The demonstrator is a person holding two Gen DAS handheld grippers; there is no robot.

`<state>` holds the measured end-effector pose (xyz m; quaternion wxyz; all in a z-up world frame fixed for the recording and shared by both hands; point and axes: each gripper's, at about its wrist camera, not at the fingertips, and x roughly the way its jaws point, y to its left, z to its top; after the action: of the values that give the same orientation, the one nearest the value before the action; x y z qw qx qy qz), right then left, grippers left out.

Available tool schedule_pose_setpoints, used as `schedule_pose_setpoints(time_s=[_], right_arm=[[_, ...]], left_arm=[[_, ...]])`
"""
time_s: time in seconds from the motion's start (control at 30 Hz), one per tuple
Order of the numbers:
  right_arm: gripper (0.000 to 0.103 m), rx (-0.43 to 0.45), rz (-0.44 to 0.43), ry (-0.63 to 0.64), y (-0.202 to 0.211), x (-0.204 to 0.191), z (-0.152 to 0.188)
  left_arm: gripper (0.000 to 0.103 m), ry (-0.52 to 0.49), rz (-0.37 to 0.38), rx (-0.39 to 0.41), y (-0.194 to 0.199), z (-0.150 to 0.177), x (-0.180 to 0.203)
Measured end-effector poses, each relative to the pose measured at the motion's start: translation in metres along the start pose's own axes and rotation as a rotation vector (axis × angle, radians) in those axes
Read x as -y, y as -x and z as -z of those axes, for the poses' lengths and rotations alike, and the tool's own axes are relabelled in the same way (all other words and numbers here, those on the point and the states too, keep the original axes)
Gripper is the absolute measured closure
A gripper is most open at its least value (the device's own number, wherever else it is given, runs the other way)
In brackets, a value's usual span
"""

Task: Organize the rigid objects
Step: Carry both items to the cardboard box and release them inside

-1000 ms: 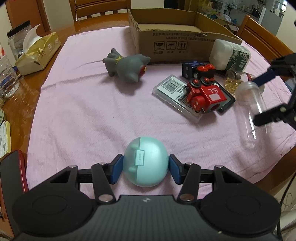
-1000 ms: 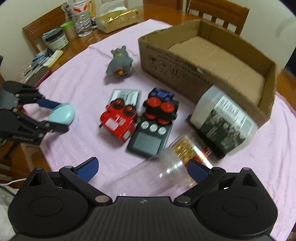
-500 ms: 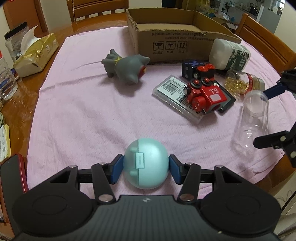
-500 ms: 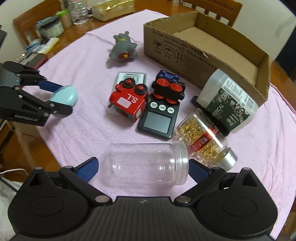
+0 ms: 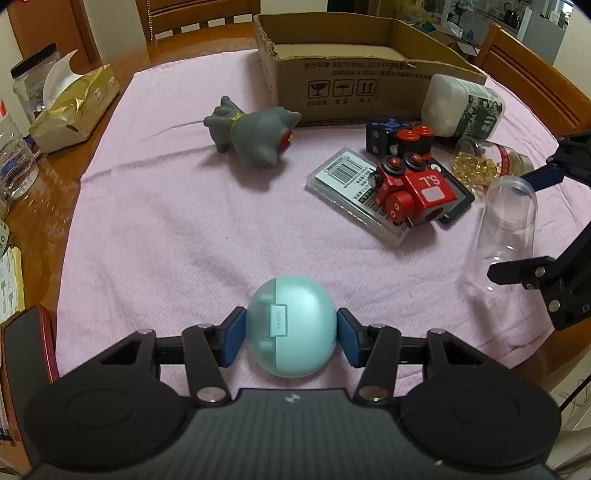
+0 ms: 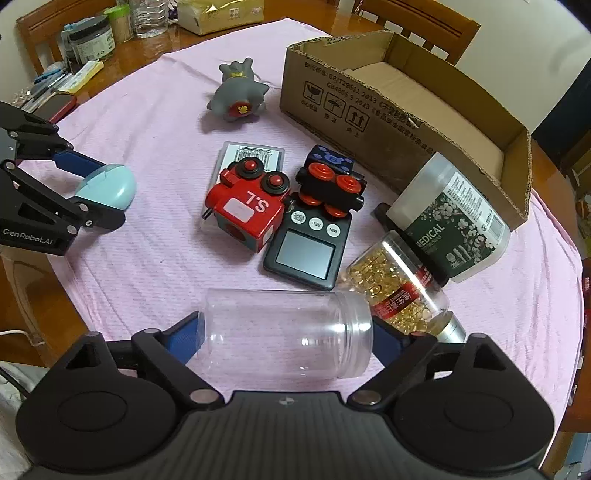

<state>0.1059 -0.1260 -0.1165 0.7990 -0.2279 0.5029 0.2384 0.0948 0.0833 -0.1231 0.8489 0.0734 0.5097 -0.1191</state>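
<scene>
**Both grippers loaded over pink cloth**

Left gripper [image 5: 291, 328] pinches a rounded teal plastic case [image 5: 291, 325] at lower centre. Right gripper [image 6: 286, 338] clamps a clear plastic jar [image 6: 286, 338] lying sideways. Farther up, a red toy train [image 6: 245, 210] sits mid-frame, and an open cardboard box [image 6: 406, 110] occupies the upper right.

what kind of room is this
Probably a home dining room: a wooden dining table under a pink cloth, wooden chairs around it, and a gold tissue pack with jars at the edge.
</scene>
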Motion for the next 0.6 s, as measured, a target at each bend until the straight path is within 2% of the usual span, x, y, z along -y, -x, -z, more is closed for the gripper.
schedule_pose_setpoints(time_s=[0.4, 0.6], right_arm=[[0.009, 0.022, 0.0, -0.021, 0.015, 0.009, -0.006], [0.009, 0.065, -0.02, -0.05, 0.037, 0.021, -0.017]], left_arm=[[0.052, -0.036, 0.021, -0.016, 0.013, -0.012, -0.004], [0.052, -0.106, 0.064, -0.017, 0.036, -0.032, -0.004]])
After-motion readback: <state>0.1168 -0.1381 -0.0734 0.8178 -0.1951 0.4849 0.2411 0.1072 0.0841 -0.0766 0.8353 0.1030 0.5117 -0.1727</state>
